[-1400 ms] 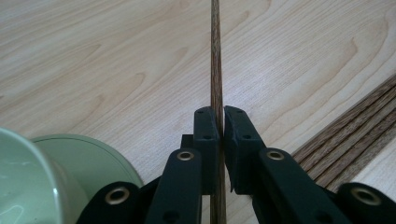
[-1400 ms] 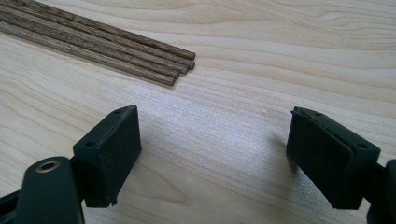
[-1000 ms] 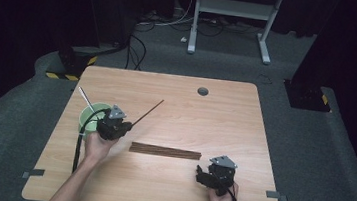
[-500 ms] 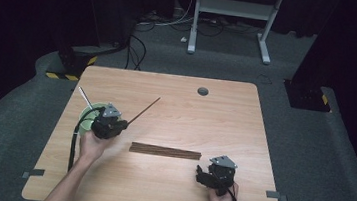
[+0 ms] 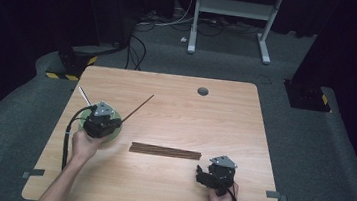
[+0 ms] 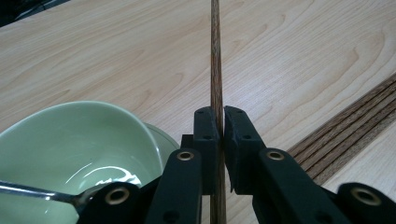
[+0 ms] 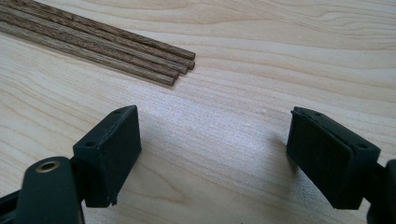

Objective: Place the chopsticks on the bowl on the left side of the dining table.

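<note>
My left gripper (image 5: 100,121) hangs over a pale green bowl (image 6: 70,140) at the table's left and is shut on a dark wooden stick (image 6: 215,56). In the high view that wooden stick (image 5: 138,107) slants up and to the right from the jaws. A metal spoon (image 6: 42,192) lies in the bowl, its handle (image 5: 85,95) poking out to the upper left. Several more wooden sticks (image 5: 165,151) lie side by side mid-table. My right gripper (image 7: 212,158) rests low at the front right, open and holding nothing, just short of the ends of the wooden sticks (image 7: 116,44).
The wooden table (image 5: 214,119) has a round grommet (image 5: 202,91) near its far edge. Beyond the table are a dark floor with cables (image 5: 137,41) and a white frame's legs (image 5: 230,20).
My left gripper has carried the single stick to the left, from beside the bowl to over it. The right gripper has not moved.
</note>
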Demonstrator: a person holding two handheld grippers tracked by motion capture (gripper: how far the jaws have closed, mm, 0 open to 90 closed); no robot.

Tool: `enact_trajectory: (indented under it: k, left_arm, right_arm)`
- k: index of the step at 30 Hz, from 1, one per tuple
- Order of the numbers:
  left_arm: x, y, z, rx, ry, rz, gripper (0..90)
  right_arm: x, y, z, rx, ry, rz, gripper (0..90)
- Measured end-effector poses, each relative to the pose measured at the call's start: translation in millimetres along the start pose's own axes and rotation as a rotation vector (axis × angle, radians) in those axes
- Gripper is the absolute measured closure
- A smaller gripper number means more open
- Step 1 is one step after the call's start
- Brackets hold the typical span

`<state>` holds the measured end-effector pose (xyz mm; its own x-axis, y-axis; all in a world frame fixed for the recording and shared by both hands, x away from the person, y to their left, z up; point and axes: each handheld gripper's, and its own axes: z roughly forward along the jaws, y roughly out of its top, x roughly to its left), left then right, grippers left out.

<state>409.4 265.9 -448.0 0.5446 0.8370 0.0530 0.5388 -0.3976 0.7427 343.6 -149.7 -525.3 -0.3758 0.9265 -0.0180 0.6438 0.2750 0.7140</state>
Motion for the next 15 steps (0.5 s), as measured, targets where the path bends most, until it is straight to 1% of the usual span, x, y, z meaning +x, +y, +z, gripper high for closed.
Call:
enact_trajectory:
  k: [3, 4, 6, 9, 12, 15]
  left_arm:
    - [1.9, -0.6, -1.8, 0.002, 0.007, 0.001, 83.3]
    - [3.5, -1.6, -4.6, -0.005, 0.010, 0.000, 83.2]
    - [5.6, -2.7, -6.2, -0.005, 0.009, -0.008, 83.2]
    - [7.0, -3.2, -7.6, -0.002, 0.016, -0.003, 83.2]
    - [9.0, -4.6, -11.0, -0.011, 0.018, -0.008, 83.2]
    - [12.2, -5.7, -14.4, -0.008, 0.028, -0.008, 83.2]
  right_arm:
    - [0.0, 0.0, 0.0, 0.000, 0.000, 0.000, 17.0]
    - [0.1, 0.0, 0.0, 0.001, 0.000, 0.001, 17.0]
    - [0.0, 0.0, 0.0, 0.000, 0.000, 0.000, 17.1]
    - [0.1, 0.0, 0.0, 0.000, 0.000, 0.002, 17.0]
    - [0.1, 0.0, 0.0, 0.001, 0.000, 0.001, 17.1]
    - [0.0, 0.0, 0.0, 0.000, 0.000, 0.000, 17.0]
